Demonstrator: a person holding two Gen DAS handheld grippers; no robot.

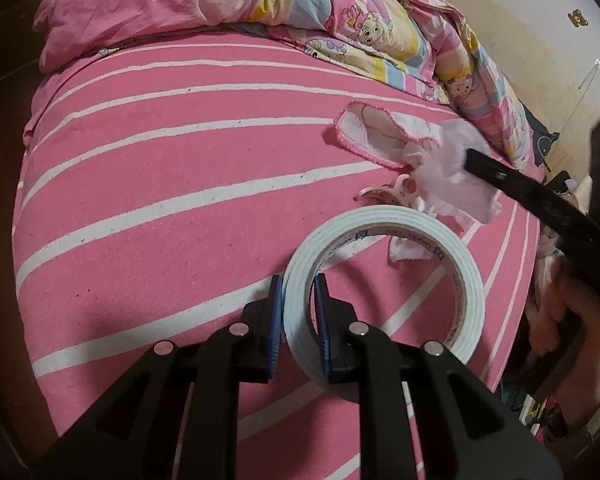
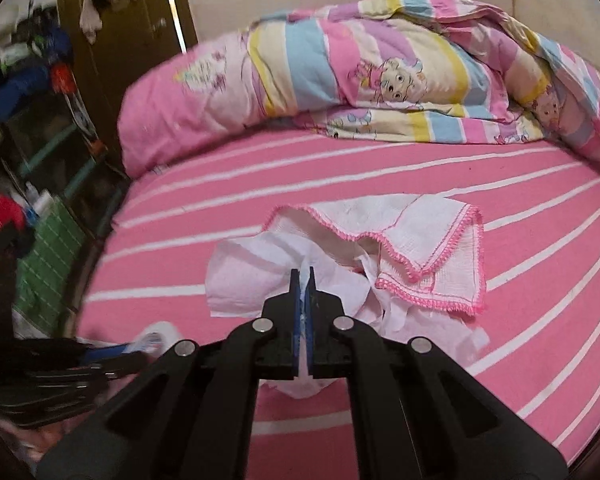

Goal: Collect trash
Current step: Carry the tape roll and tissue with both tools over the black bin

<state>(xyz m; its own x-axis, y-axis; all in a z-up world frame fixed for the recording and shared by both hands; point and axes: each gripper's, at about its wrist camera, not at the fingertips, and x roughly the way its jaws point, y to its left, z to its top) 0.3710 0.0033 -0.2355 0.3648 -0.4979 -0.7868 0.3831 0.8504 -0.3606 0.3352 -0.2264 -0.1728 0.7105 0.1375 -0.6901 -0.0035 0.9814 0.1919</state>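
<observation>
My left gripper (image 1: 299, 282) is shut on the wall of a white tape roll (image 1: 384, 280), one finger outside and one inside the ring, holding it over the pink striped bed (image 1: 160, 184). My right gripper (image 2: 304, 276) is shut on a crumpled white tissue (image 2: 252, 276) that lies on the bed; it also shows in the left wrist view (image 1: 456, 176), with the right gripper's black finger against it. A white cloth with pink trim (image 2: 432, 236) lies right behind the tissue, also visible in the left wrist view (image 1: 376, 132).
A pink pillow (image 2: 188, 108) and a bunched cartoon quilt (image 2: 400, 76) lie along the far side of the bed. A small pink and white wrapper (image 1: 400, 192) lies beside the tissue. Cluttered shelves (image 2: 40, 120) stand left of the bed.
</observation>
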